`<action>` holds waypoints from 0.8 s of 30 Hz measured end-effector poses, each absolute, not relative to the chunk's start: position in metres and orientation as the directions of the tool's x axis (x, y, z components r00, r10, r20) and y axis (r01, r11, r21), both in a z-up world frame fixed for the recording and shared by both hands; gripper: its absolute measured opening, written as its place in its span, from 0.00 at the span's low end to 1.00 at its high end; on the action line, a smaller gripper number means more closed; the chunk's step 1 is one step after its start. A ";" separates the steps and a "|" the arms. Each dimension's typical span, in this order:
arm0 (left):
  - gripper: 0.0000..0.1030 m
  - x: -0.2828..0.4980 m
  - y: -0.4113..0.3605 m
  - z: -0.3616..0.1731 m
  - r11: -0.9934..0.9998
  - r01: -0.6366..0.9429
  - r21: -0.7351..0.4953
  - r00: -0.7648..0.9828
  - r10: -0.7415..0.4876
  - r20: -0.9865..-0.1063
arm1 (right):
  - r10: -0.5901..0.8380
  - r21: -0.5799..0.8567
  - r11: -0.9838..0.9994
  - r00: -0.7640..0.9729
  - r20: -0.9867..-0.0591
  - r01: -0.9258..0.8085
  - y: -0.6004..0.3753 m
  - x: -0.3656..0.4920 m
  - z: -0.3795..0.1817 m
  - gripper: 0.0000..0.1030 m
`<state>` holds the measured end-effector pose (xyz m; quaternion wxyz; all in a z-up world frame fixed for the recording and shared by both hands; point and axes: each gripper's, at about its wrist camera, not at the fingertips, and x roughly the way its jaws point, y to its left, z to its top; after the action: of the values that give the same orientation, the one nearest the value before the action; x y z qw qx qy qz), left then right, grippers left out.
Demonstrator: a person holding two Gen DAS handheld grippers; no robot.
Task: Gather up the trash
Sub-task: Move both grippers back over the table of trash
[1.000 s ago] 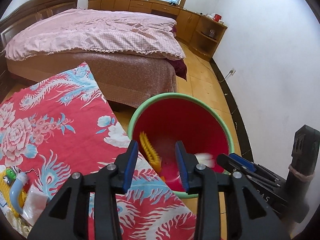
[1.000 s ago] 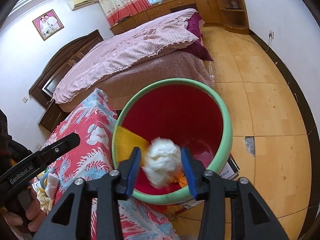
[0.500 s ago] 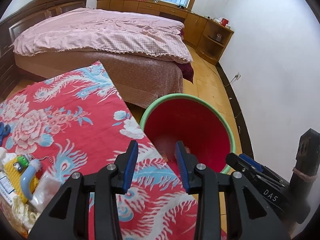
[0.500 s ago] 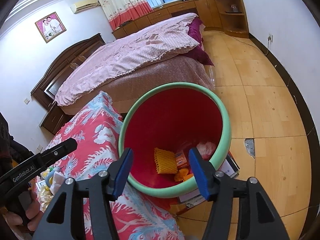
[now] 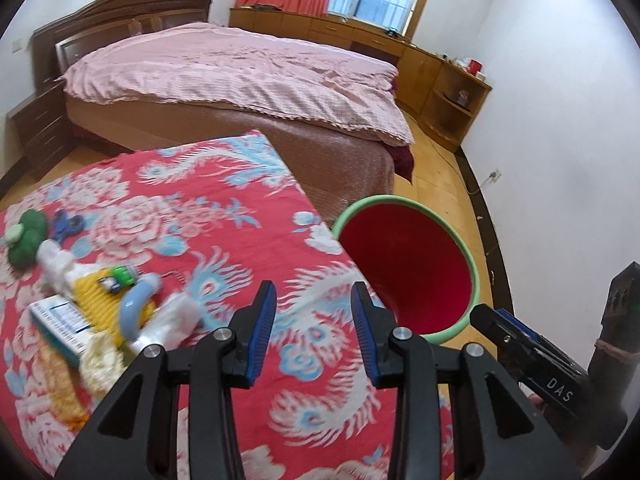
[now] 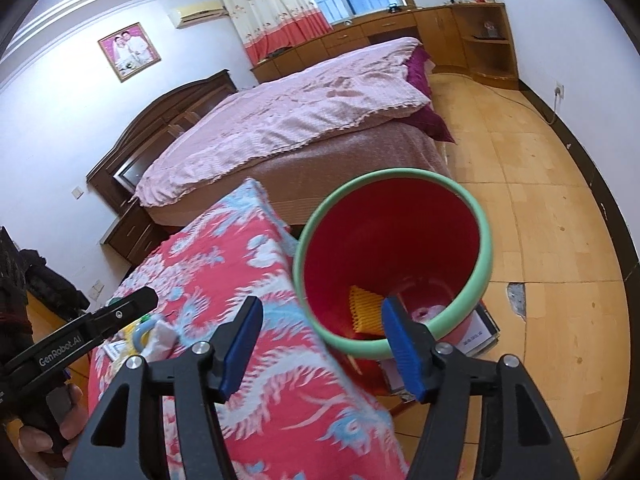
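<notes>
A red bin with a green rim (image 5: pixel 468 256) (image 6: pixel 486 256) stands on the floor beside the table. In it lie a yellow foam net (image 6: pixel 364 310) and a white wad (image 6: pixel 426 314). My left gripper (image 5: pixel 314 334) is open and empty above the red flowered tablecloth (image 5: pixel 224 224). A pile of litter lies at the table's left: yellow net (image 5: pixel 90 288), white crumpled tissue (image 5: pixel 168 320), small box (image 5: pixel 60 326), blue ring (image 5: pixel 134 308). My right gripper (image 6: pixel 320 350) is open and empty, over the table edge next to the bin.
A green plush toy (image 5: pixel 24 238) and a blue spinner (image 5: pixel 66 226) lie at the table's far left. A bed with a pink cover (image 5: pixel 240 76) stands behind the table. Books lie under the bin (image 6: pixel 480 332). Wooden floor runs to the right (image 6: pixel 540 220).
My right gripper opened and the white wad dropped into the bin. Both grippers then moved left, away from the bin toward the table and its litter pile.
</notes>
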<state>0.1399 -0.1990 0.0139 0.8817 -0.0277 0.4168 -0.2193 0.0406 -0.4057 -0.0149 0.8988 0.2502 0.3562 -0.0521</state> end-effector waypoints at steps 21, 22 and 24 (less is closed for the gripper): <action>0.38 0.102 -0.073 0.010 0.970 0.133 -0.205 0.650 -0.241 -0.721 | 0.168 0.400 0.905 0.738 -0.654 0.148 -0.326 0.027 -0.002 0.67; 0.39 0.102 -0.066 0.007 0.972 0.116 -0.202 0.651 -0.228 -0.724 | 0.174 0.399 0.906 0.733 -0.657 0.143 -0.322 0.028 -0.004 0.67; 0.39 0.103 -0.054 0.002 0.976 0.088 -0.201 0.651 -0.209 -0.730 | 0.182 0.396 0.909 0.726 -0.663 0.133 -0.316 0.030 -0.007 0.67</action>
<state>0.1029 -0.0541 0.0024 0.9055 -0.0737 0.4099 -0.0819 0.0295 -0.3155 -0.0066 0.9041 0.2134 0.3700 0.0136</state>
